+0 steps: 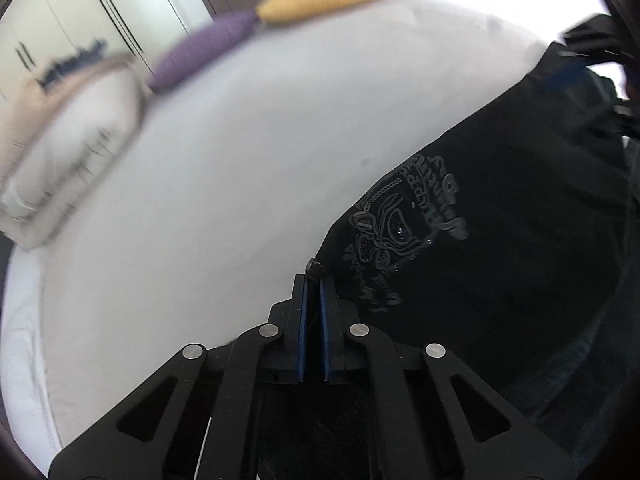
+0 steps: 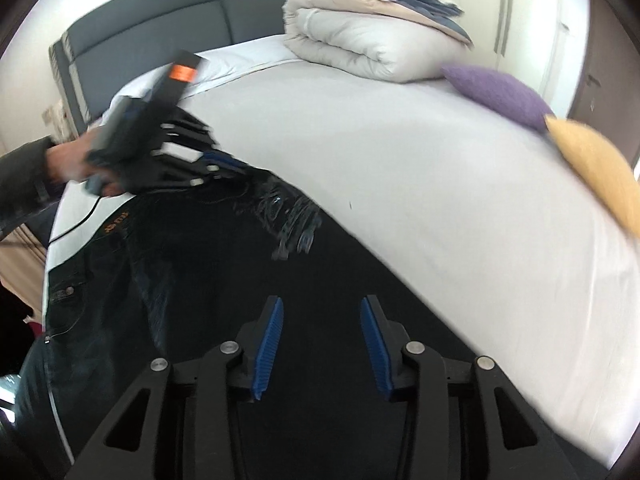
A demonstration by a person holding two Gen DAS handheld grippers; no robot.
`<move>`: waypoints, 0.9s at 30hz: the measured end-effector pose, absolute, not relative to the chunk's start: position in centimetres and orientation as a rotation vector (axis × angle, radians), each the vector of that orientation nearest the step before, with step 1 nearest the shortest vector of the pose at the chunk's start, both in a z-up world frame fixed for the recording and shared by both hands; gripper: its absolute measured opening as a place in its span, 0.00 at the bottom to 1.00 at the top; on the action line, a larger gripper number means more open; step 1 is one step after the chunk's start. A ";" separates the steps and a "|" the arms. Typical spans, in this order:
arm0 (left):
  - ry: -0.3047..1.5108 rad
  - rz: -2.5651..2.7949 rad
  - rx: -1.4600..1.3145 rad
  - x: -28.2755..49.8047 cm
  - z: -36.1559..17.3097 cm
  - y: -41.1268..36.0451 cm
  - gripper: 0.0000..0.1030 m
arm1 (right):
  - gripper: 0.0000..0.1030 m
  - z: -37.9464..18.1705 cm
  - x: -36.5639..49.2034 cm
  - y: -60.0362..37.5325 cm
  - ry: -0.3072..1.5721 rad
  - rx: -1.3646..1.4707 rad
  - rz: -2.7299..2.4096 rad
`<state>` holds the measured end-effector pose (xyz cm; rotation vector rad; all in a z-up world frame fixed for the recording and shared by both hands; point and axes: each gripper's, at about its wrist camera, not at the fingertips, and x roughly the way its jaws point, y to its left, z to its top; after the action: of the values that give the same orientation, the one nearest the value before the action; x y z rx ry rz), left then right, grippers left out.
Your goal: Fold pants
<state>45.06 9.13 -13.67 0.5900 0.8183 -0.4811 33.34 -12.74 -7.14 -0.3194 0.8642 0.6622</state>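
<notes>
Dark pants [image 1: 500, 220] with an embroidered pattern lie across the white bed sheet [image 1: 240, 180]; they also show in the right wrist view [image 2: 200, 280]. My left gripper [image 1: 314, 280] is shut on the edge of the pants next to the pattern. In the right wrist view it [image 2: 224, 168] sits at the far left, held by a hand. My right gripper [image 2: 322, 312] is open, its blue pads [image 2: 268, 344] spread just above the dark cloth, holding nothing.
A rolled duvet [image 2: 368, 32] lies at the head of the bed by the grey headboard [image 2: 180, 12]. A purple cushion [image 2: 500, 92] and a yellow cushion [image 2: 600, 168] lie on the bed's far edge. A cable [image 2: 80, 224] trails at the left edge.
</notes>
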 end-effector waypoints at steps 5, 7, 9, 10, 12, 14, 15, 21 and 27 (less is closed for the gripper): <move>0.705 -0.460 0.594 40.2 -11.8 10.2 0.04 | 0.43 -6.8 35.0 -8.4 0.812 -0.462 0.691; 0.676 -0.458 0.611 38.5 -12.2 11.5 0.04 | 0.43 -7.3 35.4 -6.9 0.819 -0.513 0.714; 0.671 -0.462 0.600 38.6 -12.2 12.0 0.04 | 0.43 -8.1 35.9 -5.7 0.836 -0.581 0.703; 0.670 -0.464 0.587 38.5 -12.4 12.1 0.04 | 0.43 -8.5 36.1 -5.3 0.848 -0.599 0.702; 0.666 -0.460 0.575 36.2 -12.9 11.9 0.04 | 0.22 -8.8 36.6 -5.1 0.877 -0.590 0.702; 0.659 -0.456 0.569 35.9 -12.6 12.1 0.04 | 0.13 -8.8 36.7 -5.0 0.893 -0.581 0.697; 0.655 -0.454 0.564 34.1 -11.8 12.1 0.04 | 0.10 -8.7 36.6 -5.0 0.894 -0.578 0.696; 0.628 -0.433 0.506 29.9 -9.9 14.0 0.04 | 0.07 -7.6 36.0 -4.3 0.895 -0.482 0.648; 0.628 -0.426 0.446 26.6 -9.1 16.6 0.04 | 0.07 -7.8 34.3 -1.8 0.901 -0.330 0.691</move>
<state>26.62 16.65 -9.13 0.4459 0.6283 -0.4264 34.33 -1.76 -7.82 -0.3299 0.9013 0.6905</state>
